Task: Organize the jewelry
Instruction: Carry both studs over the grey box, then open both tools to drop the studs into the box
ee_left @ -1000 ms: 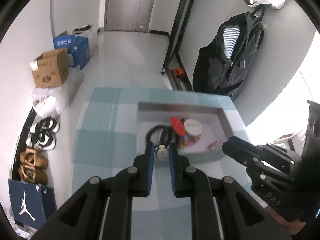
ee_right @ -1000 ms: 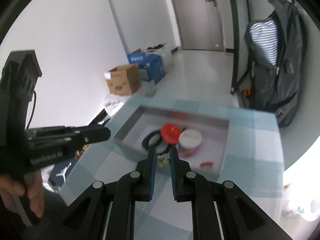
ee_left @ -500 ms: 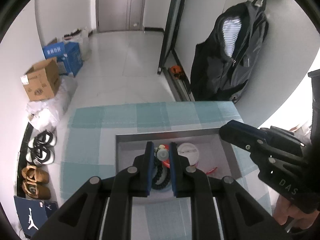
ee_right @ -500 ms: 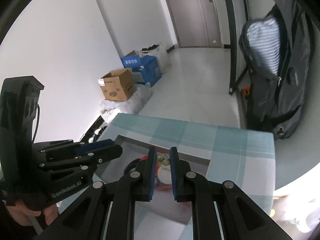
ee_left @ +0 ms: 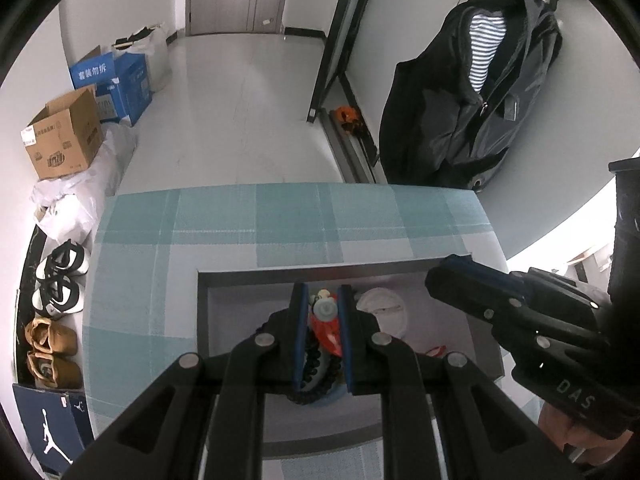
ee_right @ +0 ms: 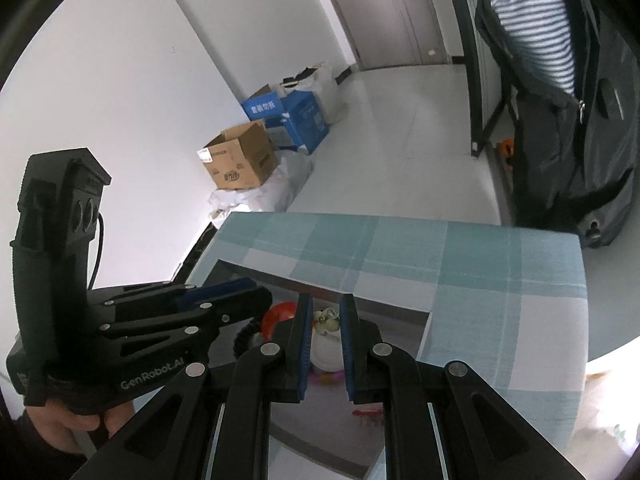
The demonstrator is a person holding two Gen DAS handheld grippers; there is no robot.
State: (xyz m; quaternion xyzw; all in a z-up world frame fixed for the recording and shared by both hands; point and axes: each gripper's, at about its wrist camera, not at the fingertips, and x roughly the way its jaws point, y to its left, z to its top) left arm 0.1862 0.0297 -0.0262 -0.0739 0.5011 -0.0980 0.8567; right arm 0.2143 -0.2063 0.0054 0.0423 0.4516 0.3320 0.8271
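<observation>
A grey tray [ee_left: 240, 320] lies on a teal checked tablecloth [ee_left: 248, 220]. In it are a black bead bracelet [ee_left: 316, 394], a red round piece [ee_left: 329, 334], a white round box [ee_left: 384, 308] and a small red clip [ee_left: 436, 350]. My left gripper [ee_left: 322, 292] hangs over the tray's middle, shut on a small white charm [ee_left: 325, 310]. My right gripper [ee_right: 325, 300] is over the same tray [ee_right: 380, 300], shut on a small pale bead ornament [ee_right: 326, 322]. The white box [ee_right: 324, 354] shows below it. Each gripper appears beside the other: right gripper [ee_left: 446, 274], left gripper [ee_right: 260, 294].
Left of the table on the floor are a cardboard box [ee_left: 64, 140], blue boxes [ee_left: 116, 76], white bags and shoes [ee_left: 60, 276]. A dark jacket [ee_left: 472, 100] hangs beyond the far right corner. A hand [ee_right: 60, 428] holds the left gripper's handle.
Both grippers have moved forward over the tray and sunk a little, so the tray now lies under the fingers. Each still grips its small piece.
</observation>
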